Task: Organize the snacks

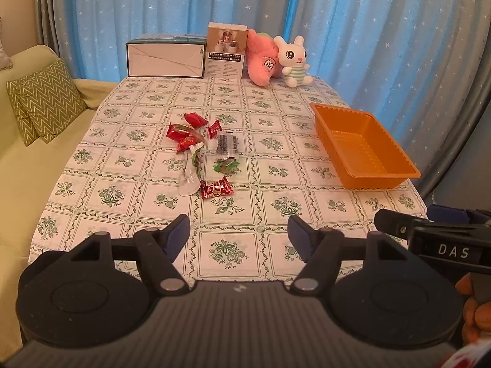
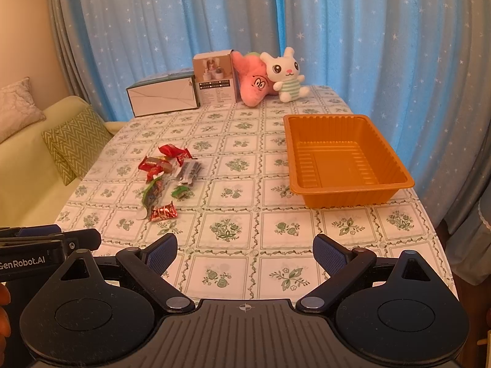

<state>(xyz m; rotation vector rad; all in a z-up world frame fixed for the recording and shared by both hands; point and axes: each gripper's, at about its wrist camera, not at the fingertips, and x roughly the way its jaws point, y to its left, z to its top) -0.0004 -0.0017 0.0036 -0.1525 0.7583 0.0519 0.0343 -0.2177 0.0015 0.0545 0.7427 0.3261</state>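
left gripper (image 1: 237,236) hovering, jaws spread, empty; right gripper (image 2: 245,253) likewise | snacks (image 1: 204,156) lying clustered mid-table, well apart from orange tray (image 2: 396,168) | risk — overlapping wrappers making a pinch drag neighbours; thin packets slipping

home living room | sofa (image 1: 36,165) with cushion (image 1: 46,101) | star curtains (image 1: 368,30) | plush toys (image 1: 293,58) on table (image 1: 276,153)

Table (image 2: 245,245), floral cloth: snacks (image 2: 167,178), orange tray (image 2: 343,159), boxes (image 2: 165,96), plush toys (image 2: 285,75).
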